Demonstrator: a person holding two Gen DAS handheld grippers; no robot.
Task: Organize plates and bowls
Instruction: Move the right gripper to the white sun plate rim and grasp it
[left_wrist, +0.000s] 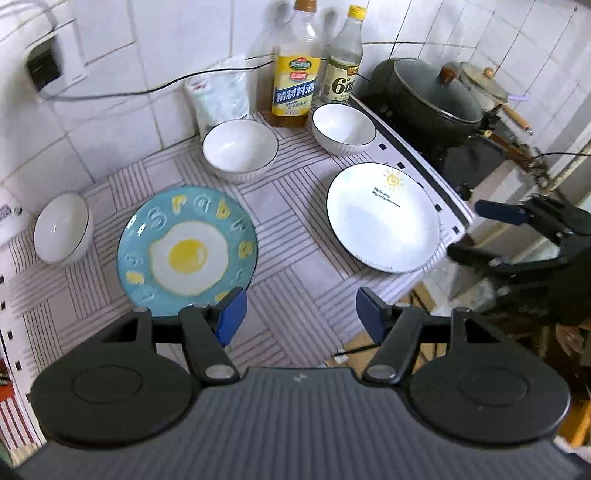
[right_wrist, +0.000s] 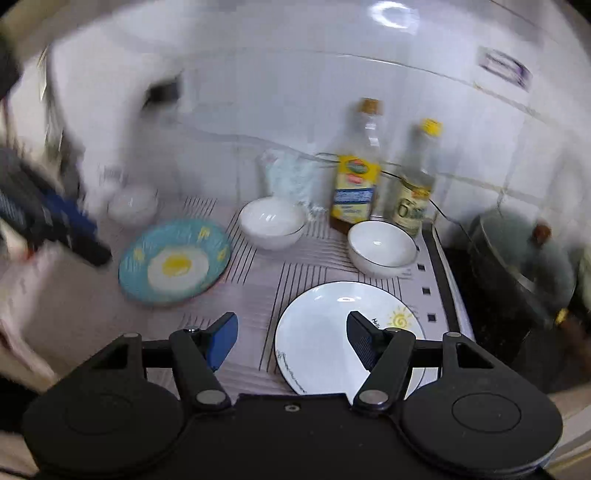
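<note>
A blue plate with a fried-egg picture (left_wrist: 186, 251) (right_wrist: 175, 260) lies on the striped mat. A white plate with a sun drawing (left_wrist: 382, 218) (right_wrist: 325, 339) lies to its right. Three white bowls stand behind them: left (left_wrist: 62, 228) (right_wrist: 133, 208), middle (left_wrist: 239, 147) (right_wrist: 272, 221) and right (left_wrist: 342, 127) (right_wrist: 382, 245). My left gripper (left_wrist: 299, 314) is open and empty above the mat's front, between the plates. My right gripper (right_wrist: 291, 338) is open and empty, hovering over the white plate's near left edge; it also shows in the left wrist view (left_wrist: 476, 236).
Two bottles (left_wrist: 295, 74) (left_wrist: 341, 62) and a white bag (left_wrist: 218, 96) stand against the tiled wall. A dark lidded pot (left_wrist: 432, 96) (right_wrist: 521, 269) sits on the stove at right. The counter's edge drops off right of the white plate.
</note>
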